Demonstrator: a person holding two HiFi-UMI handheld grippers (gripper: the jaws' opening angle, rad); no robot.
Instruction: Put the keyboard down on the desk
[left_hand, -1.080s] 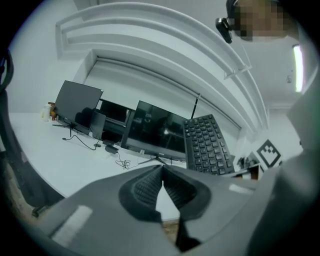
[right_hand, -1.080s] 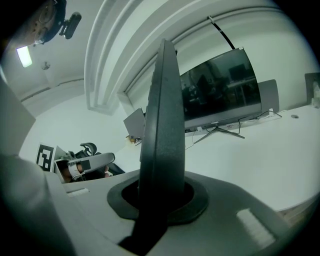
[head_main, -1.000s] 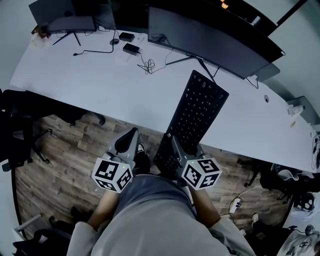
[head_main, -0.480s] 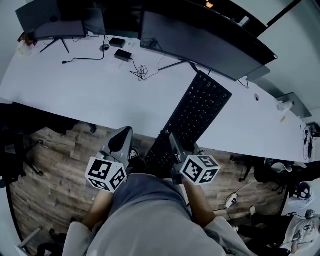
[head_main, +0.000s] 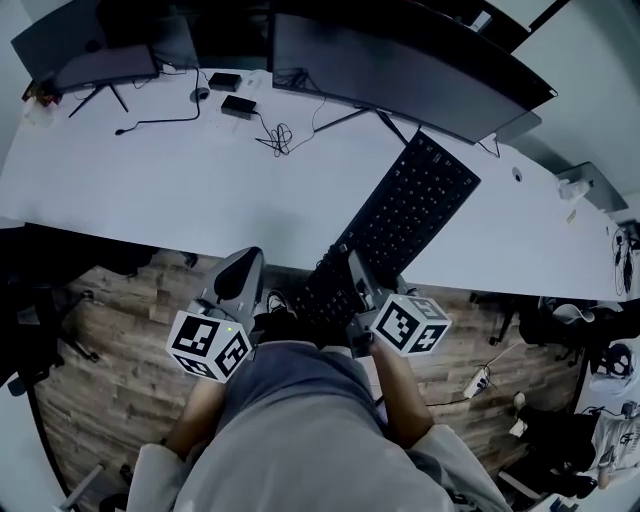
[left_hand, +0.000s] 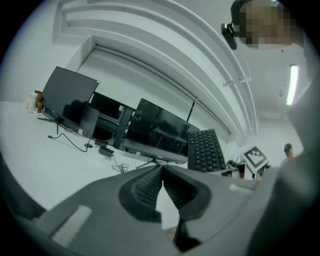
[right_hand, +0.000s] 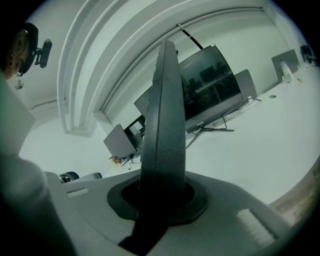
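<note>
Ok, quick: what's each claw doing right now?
Left claw: closed, nothing in it.
Right claw: closed on the keyboard, gripping its near end.

– Where does the head camera sit?
– High above the left tongs (head_main: 245, 265) and right tongs (head_main: 352, 268), looking down.
– And the others?
– Each rides close behind its tongs. All see the desk (head_main: 150, 170) and screen (head_main: 400, 70) beyond them.

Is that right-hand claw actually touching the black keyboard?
Touching. In the right gripper view, the right gripper has its jaws clamped on the edge of the keyboard, with no gap showing.
</note>
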